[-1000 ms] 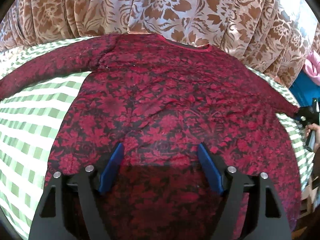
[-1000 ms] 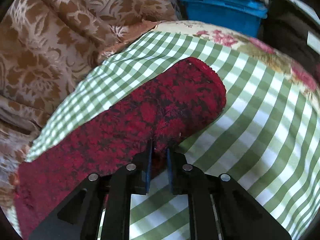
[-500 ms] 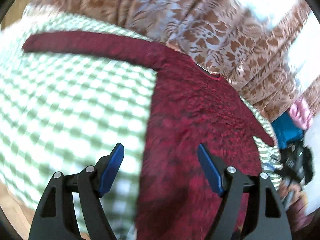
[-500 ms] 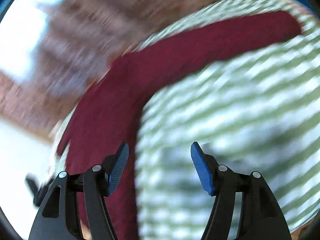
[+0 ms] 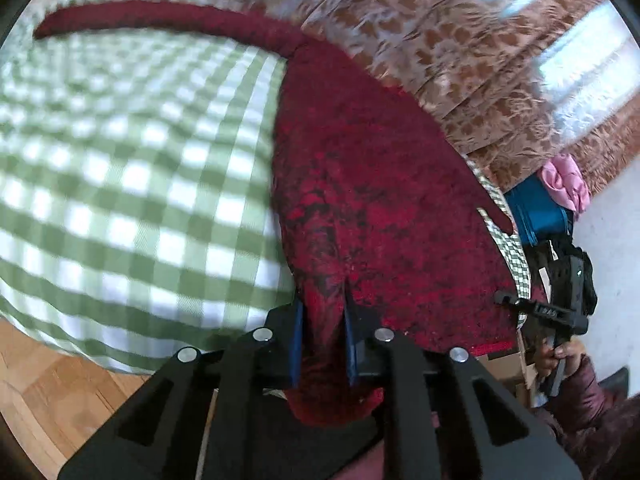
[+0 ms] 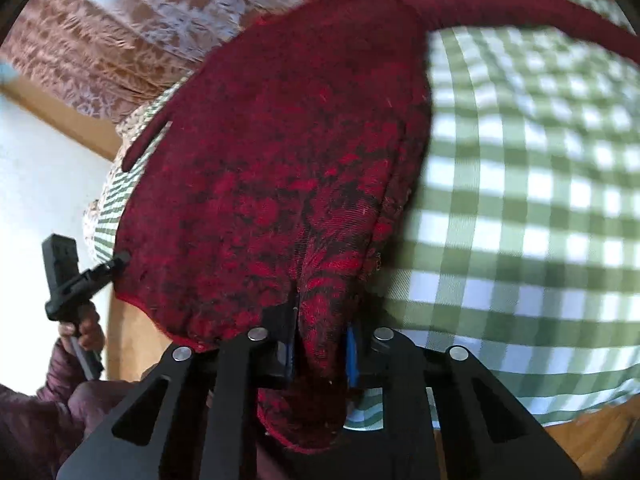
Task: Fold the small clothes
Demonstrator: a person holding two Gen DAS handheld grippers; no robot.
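A dark red long-sleeved top with a black flower print (image 5: 380, 200) lies flat on the green-checked cloth (image 5: 120, 180), sleeves spread out. In the left wrist view my left gripper (image 5: 322, 344) is closing at the near hem corner, its blue pads pinching a bunched fold of the red cloth. In the right wrist view the same top (image 6: 280, 140) fills the middle. My right gripper (image 6: 320, 344) is closing on the opposite hem corner with a fold of cloth pressed between its pads. Each gripper shows small in the other's view: the right one (image 5: 540, 312), the left one (image 6: 80, 280).
A brown flowered curtain (image 5: 460, 60) hangs behind the table. The checked cloth (image 6: 540, 200) drops over the near table edge above a wooden floor (image 5: 48, 392). A blue container (image 5: 536, 208) with pink fabric (image 5: 564, 180) on it stands past the far right end.
Both grippers swung from the body and the sleeve to the hem corners. The right one let go of the sleeve end and opened. Both have now closed on folds of the hem.
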